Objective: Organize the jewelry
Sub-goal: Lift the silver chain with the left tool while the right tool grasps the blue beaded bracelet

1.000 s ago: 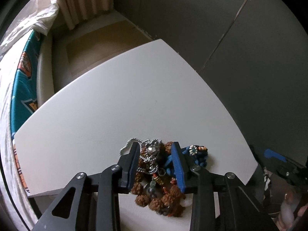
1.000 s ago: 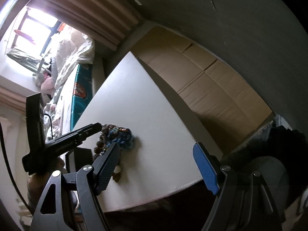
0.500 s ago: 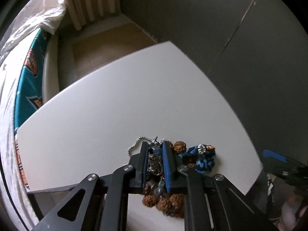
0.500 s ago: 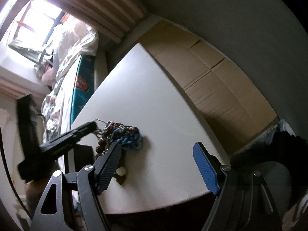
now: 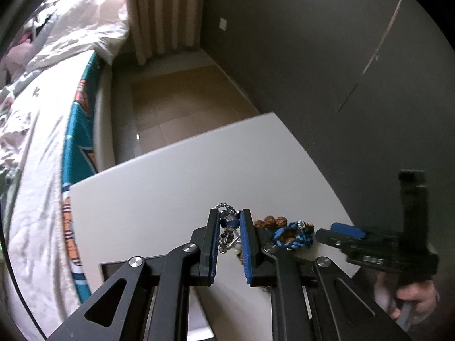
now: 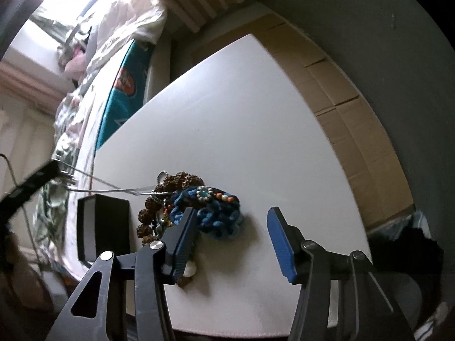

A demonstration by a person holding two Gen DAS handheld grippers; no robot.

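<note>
White table (image 6: pixel 256 119): carries the jewelry pile near its front edge. Black box (image 6: pixel 103 227): at the table's left edge, beside the pile. Right gripper (image 6: pixel 230 233): fingers spread wide, empty, over the blue braided cord (image 6: pixel 219 218) and brown bead strand (image 6: pixel 184 180). Left gripper (image 5: pixel 229 224): clenched on the silver chain (image 5: pixel 227 234), lifted; in the right view it seems stretched taut to the pile, though blurred.

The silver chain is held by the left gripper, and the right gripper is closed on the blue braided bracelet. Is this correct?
Not entirely. The right wrist view shows the right gripper open over the blue braided bracelet, gripping nothing. The left gripper does hold the silver chain.
</note>
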